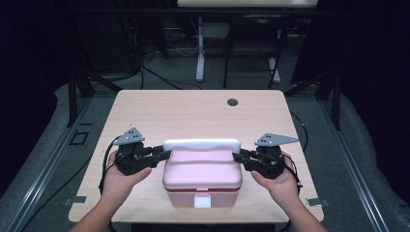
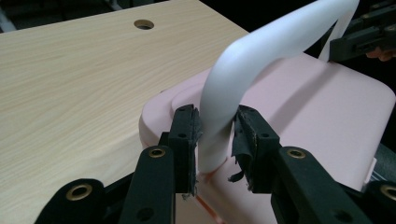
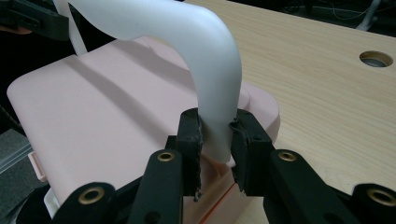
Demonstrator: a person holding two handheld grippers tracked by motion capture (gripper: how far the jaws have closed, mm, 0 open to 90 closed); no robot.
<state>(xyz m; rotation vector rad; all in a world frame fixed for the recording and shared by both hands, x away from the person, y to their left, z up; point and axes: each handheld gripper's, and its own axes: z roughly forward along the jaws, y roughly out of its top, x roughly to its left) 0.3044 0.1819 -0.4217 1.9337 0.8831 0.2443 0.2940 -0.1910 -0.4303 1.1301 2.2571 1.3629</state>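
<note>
A pink lidded box (image 1: 202, 174) with a white carry handle (image 1: 202, 144) stands near the table's front edge. The handle is raised upright over the lid. My left gripper (image 1: 167, 154) reaches the handle's left leg (image 2: 215, 140); that leg stands between the pads with a thin gap on one side, so the jaws are open. My right gripper (image 1: 237, 157) is shut on the handle's right leg (image 3: 215, 126), both pads pressing on it just above the lid (image 3: 107, 116). A hand holds each gripper.
The light wooden table (image 1: 193, 111) stretches behind the box, with a round cable hole (image 1: 233, 102) near its far edge. A white latch (image 1: 202, 201) sits on the box's front. Dark floor, cables and table legs lie beyond.
</note>
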